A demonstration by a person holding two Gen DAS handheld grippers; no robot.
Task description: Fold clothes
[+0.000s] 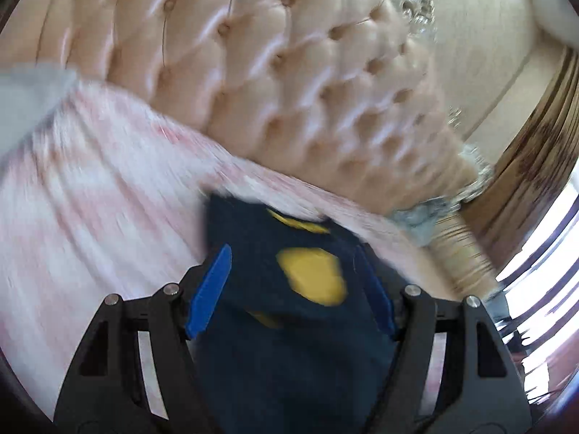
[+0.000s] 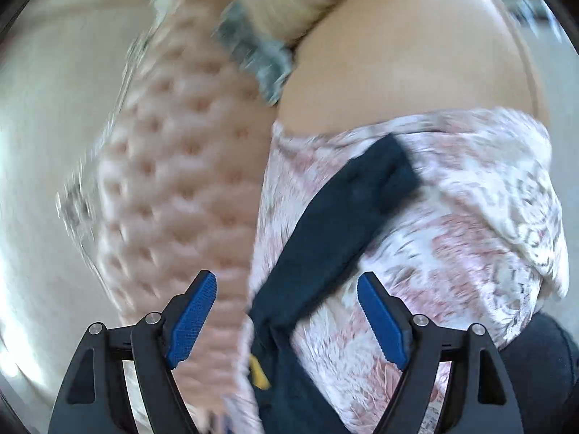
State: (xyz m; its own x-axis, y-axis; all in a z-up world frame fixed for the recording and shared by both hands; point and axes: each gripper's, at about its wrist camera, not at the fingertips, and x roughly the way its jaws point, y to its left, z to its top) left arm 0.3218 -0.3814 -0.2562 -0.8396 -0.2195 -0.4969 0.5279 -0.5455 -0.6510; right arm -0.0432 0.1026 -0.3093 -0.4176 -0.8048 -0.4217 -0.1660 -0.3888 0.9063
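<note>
Left gripper (image 1: pixel 295 289) jaws spread, navy garment (image 1: pixel 275 343) with yellow patches between them at frame bottom. Right gripper (image 2: pixel 287 320) jaws spread around the garment's strip, over pink floral bedspread (image 2: pixel 452 253).

We see motion blur over both views. The navy garment (image 1: pixel 289 343) runs off the near edge, its yellow print (image 1: pixel 313 275) smeared beyond reading. On the right view, the bedspread (image 2: pixel 452 246) pattern and headboard (image 2: pixel 173 181) buttons blur too.
</note>
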